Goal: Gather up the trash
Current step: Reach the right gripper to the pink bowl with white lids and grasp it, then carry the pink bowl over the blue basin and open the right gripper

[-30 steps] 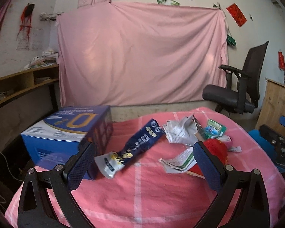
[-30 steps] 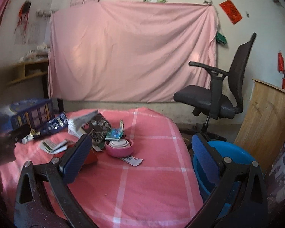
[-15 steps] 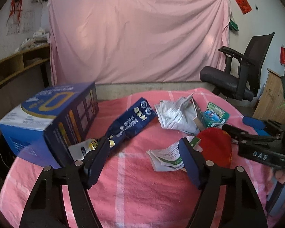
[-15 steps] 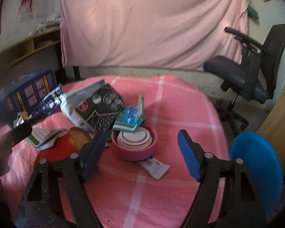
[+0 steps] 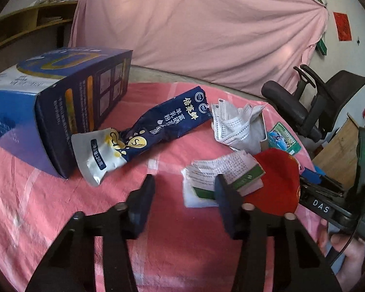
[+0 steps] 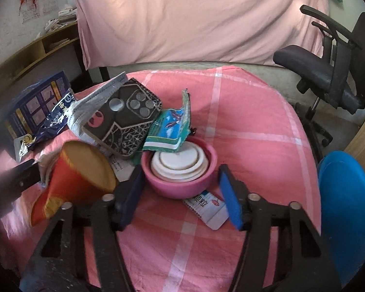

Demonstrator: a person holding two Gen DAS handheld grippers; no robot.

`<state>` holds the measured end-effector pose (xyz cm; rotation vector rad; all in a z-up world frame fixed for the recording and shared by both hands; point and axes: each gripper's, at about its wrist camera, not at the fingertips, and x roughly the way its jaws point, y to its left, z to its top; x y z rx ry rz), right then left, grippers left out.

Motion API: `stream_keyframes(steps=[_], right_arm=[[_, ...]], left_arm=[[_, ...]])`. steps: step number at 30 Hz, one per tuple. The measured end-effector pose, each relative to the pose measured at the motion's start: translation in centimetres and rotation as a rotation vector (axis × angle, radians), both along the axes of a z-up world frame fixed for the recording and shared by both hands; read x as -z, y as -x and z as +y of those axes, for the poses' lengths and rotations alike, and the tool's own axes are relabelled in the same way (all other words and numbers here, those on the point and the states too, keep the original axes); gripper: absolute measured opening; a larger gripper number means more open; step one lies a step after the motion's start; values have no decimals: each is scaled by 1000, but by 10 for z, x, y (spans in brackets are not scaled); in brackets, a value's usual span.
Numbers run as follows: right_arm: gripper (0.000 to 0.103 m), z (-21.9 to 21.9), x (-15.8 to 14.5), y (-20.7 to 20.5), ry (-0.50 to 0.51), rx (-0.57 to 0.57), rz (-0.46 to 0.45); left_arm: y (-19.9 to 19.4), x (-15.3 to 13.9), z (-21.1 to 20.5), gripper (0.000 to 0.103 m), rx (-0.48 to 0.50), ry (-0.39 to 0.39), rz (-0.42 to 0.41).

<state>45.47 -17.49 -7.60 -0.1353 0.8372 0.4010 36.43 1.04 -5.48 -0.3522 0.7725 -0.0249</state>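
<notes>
Your right gripper (image 6: pixel 180 192) was closing, jaws straddling the pink bowl (image 6: pixel 180 170) at twelve o'clock, not yet pressing; you needed to square both pads on its rim. Your left gripper (image 5: pixel 183 197) was closing on nothing, folded leaflet (image 5: pixel 221 170) at one o'clock. Only the right view showed the blue bin (image 6: pixel 348 209).

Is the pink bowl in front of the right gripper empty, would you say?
No, the pink bowl holds a stack of round white lids, nested one on another.
</notes>
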Motion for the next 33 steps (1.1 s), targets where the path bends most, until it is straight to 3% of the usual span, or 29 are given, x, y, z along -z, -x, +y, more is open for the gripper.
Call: stream_keyframes(steps=[2, 6, 10, 15, 20, 25, 33], right_arm=[[81, 1, -1, 3, -3, -5, -1], [81, 0, -3, 6, -14, -5, -1], [81, -8, -7, 16, -40, 1, -9], [81, -21, -13, 37, -80, 1, -37], [81, -36, -28, 57, -156, 12, -131], [81, -51, -50, 75, -210, 51, -284], [81, -92, -85, 104, -200, 175, -530]], left_arm=[[1, -2, 2, 20, 4, 19, 9], [5, -7, 7, 11, -7, 45, 0], [12, -14, 10, 6, -25, 55, -31], [24, -28, 1, 3, -27, 8, -91], [44, -51, -16, 1, -25, -85, -200], [61, -78, -38, 1, -20, -167, -321], [62, -110, -97, 1, 103, -180, -481]])
